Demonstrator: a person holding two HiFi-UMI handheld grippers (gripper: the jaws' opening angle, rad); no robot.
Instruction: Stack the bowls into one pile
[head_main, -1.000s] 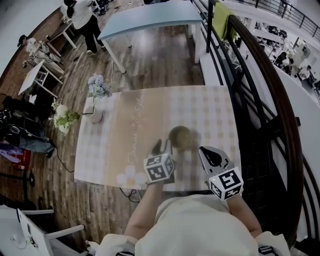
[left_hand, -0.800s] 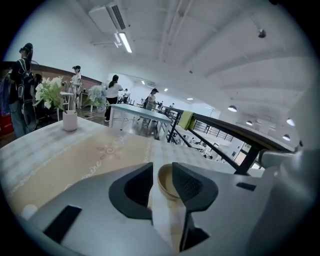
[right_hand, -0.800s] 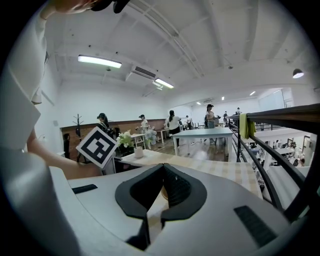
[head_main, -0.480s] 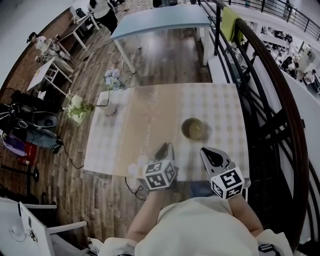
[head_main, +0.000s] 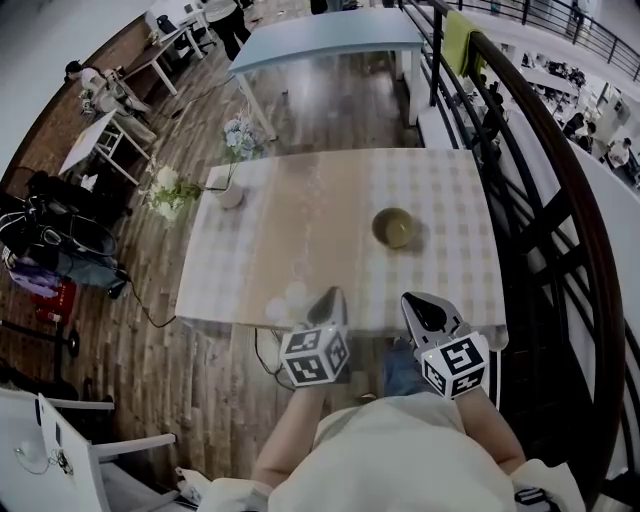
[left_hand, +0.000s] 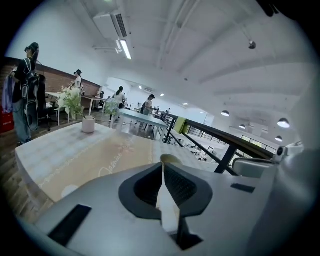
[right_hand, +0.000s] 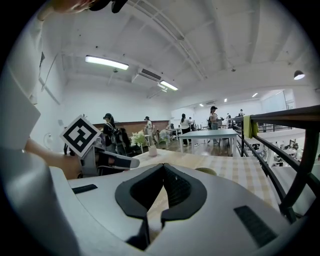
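Note:
An olive-green bowl (head_main: 394, 228) stands alone on the checked tablecloth (head_main: 300, 230), right of the middle; whether it is one bowl or a pile I cannot tell. Both grippers hang at the table's near edge, well short of the bowl. My left gripper (head_main: 331, 297) has its jaws closing, tips almost together, with nothing between them. In the left gripper view the bowl's rim (left_hand: 170, 159) peeks just above the left gripper (left_hand: 163, 166). My right gripper (head_main: 414, 300) is shut and empty. In the right gripper view the bowl (right_hand: 206, 171) lies beyond the right gripper (right_hand: 163, 167).
A small white vase of flowers (head_main: 230, 190) stands at the table's far left corner. A dark stair railing (head_main: 545, 210) runs along the right side. A blue table (head_main: 330, 40) lies beyond, and several people are far off at the left.
Both grippers have drawn back from the bowl to the table's near edge. The left jaws, open beside the bowl earlier, have come nearly together. The bowl stays on the cloth.

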